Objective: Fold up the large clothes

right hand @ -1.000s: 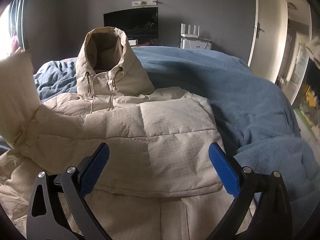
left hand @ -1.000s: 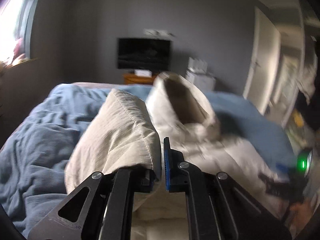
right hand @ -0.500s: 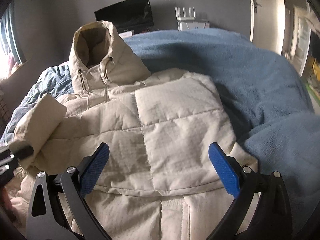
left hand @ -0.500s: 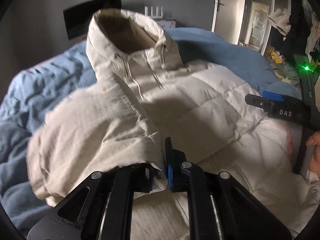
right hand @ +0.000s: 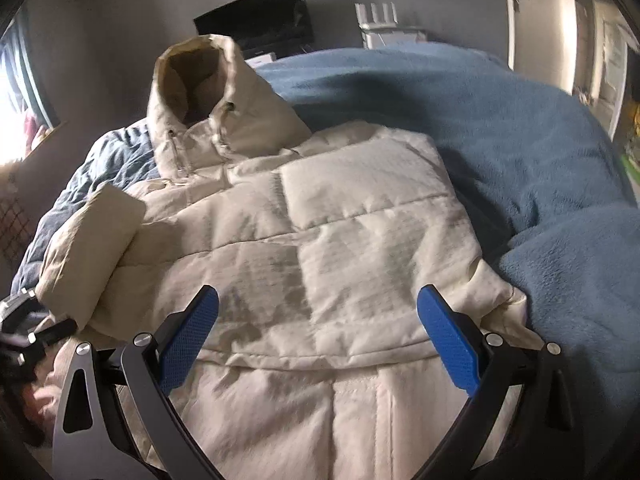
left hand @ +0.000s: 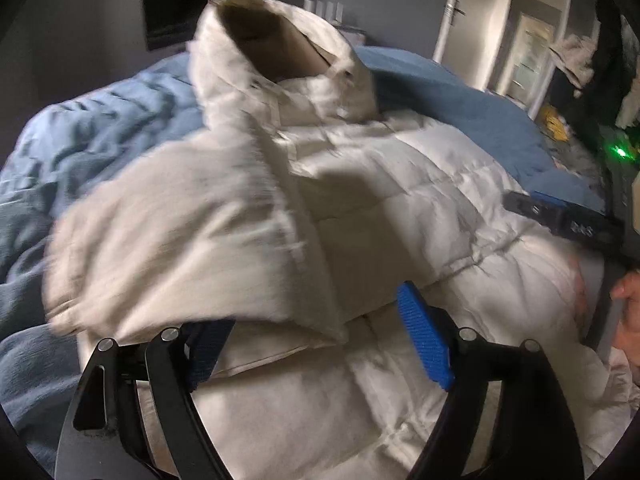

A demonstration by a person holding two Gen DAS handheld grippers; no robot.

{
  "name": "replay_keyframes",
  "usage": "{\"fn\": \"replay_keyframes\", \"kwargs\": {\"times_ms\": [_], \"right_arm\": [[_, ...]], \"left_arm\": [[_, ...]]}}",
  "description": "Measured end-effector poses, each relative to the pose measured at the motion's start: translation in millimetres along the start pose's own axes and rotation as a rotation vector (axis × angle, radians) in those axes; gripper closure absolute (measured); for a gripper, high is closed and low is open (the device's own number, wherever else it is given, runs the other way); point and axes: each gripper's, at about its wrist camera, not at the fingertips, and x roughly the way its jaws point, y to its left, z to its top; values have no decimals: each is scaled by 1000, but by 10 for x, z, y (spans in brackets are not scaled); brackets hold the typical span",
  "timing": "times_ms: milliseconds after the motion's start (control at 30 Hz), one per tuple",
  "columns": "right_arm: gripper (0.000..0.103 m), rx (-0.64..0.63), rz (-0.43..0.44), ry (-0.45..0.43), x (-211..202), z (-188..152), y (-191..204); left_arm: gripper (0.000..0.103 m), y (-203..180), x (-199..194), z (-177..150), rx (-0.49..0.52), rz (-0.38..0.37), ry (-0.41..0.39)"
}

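Observation:
A cream quilted hooded jacket (right hand: 340, 240) lies front up on the blue bed, hood (right hand: 200, 92) standing at the far end. Its sleeve (left hand: 180, 240) lies folded across the chest, its cuff edge just in front of my left gripper (left hand: 316, 344), which is open and holds nothing. The sleeve shows in the right wrist view (right hand: 96, 240) at the left. My right gripper (right hand: 316, 340) is open and empty, above the jacket's lower front. It shows from the side in the left wrist view (left hand: 560, 216).
A blue duvet and fleece blanket (right hand: 520, 140) cover the bed around the jacket. A dark TV (right hand: 256, 24) and a white router (right hand: 376, 16) stand against the grey far wall. A white door (left hand: 472, 20) is at the right.
My left gripper has opened and let go of the sleeve, which now lies across the jacket's chest. The right gripper has stayed open over the lower front.

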Motion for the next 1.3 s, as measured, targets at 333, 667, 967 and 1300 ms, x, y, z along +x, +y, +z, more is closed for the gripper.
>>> {"fn": "replay_keyframes", "kwargs": {"times_ms": [333, 667, 967, 1300], "right_arm": [[8, -318, 158, -33, -366, 94, 1046], [8, -643, 190, -9, -233, 70, 2229], [8, -885, 213, 24, 105, -270, 2920], [57, -859, 100, -1, 416, -338, 2824]], "left_arm": [[10, 833, -718, -65, -274, 206, -153], [8, 1479, -649, -145, -486, 354, -117], [8, 1649, -570, -254, -555, 304, -101], [8, 1770, -433, -289, -604, 260, -67]]}}
